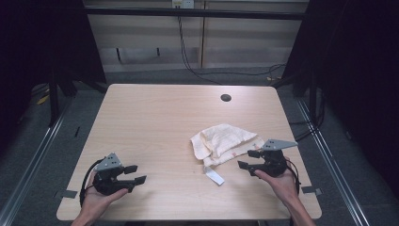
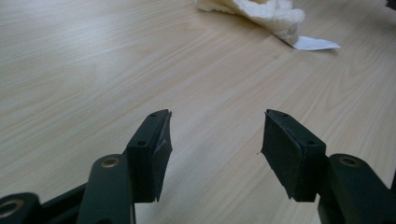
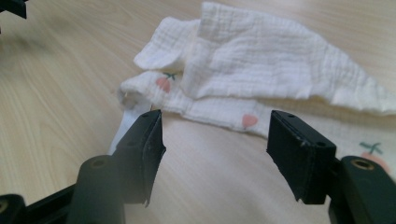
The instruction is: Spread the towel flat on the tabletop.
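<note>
I look down on the pale wood-grain rectangular table (image 1: 155, 117), which fills the middle of the high view, with a small dark round hole (image 1: 226, 98) near its far edge, right of centre. On the right half of the table lies the crumpled cream muslin cloth (image 1: 226, 142), bunched in loose folds, with small pink fruit prints that I can see in the right gripper view (image 3: 252, 70). A white rectangular label (image 1: 214, 175) sticks out from its near edge and lies flat on the wood.

My right gripper (image 1: 248, 159), black with a grey three-cornered plate on top, sits in my right hand (image 1: 282, 184) at the near right of the table, just beside the near right edge of the cloth. Its jaws are spread wide and released. In its own view the folded hem of the cloth lies just beyond the tips and nothing is between the pads.

My left gripper (image 1: 134, 174), of the same build, rests in my left hand (image 1: 96, 200) at the near left corner, well apart from the cloth. Its jaws are also released, standing apart over bare wood, and the cloth shows far off at the top of its view (image 2: 261, 11).
</note>
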`<move>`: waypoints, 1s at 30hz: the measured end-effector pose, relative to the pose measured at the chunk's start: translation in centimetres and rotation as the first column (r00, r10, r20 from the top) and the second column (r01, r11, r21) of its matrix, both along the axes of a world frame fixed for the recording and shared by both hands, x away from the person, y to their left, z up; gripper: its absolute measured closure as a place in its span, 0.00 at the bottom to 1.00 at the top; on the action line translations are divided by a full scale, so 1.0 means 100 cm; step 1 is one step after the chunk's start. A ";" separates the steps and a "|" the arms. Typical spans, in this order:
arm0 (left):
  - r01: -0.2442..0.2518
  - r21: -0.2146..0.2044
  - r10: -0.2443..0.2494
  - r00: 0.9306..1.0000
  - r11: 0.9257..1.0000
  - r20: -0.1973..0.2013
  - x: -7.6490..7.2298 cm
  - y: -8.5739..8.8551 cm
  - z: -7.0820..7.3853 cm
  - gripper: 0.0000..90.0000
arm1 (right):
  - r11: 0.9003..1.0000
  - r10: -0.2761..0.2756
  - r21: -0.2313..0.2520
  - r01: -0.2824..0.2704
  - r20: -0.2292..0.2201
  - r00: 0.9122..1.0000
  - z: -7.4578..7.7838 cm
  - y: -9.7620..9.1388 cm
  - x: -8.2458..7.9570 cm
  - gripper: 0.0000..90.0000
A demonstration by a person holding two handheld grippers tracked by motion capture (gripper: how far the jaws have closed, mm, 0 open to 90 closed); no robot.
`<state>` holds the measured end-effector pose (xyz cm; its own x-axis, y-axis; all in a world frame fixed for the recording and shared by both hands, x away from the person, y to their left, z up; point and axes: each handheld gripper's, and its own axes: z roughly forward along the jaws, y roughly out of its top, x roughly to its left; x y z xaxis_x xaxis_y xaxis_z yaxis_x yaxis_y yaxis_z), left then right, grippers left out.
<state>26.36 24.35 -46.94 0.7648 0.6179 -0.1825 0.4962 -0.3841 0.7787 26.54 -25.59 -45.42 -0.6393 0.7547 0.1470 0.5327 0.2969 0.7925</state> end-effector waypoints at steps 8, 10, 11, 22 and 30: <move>-0.004 0.011 0.004 1.000 1.000 0.004 0.004 -0.001 -0.001 0.43 | 1.000 0.010 0.017 -0.010 0.029 1.000 0.022 -0.002 0.025 0.40; -0.004 0.016 0.004 1.000 1.000 0.005 0.004 -0.002 -0.002 0.43 | 1.000 0.006 0.007 -0.007 0.041 0.999 0.026 -0.004 0.032 0.38; -0.004 0.016 0.004 1.000 1.000 0.005 0.004 -0.002 -0.002 0.43 | 1.000 0.006 0.007 -0.007 0.041 0.999 0.026 -0.004 0.032 0.38; 0.012 0.035 -0.013 1.000 0.999 0.004 0.005 -0.005 -0.004 0.44 | 0.998 0.036 -0.047 -0.036 0.000 0.999 0.033 -0.006 0.067 0.29; 0.012 0.037 -0.012 1.000 0.999 0.003 0.005 -0.004 -0.005 0.44 | 0.993 0.049 -0.100 -0.054 -0.056 0.997 0.023 -0.004 0.089 0.27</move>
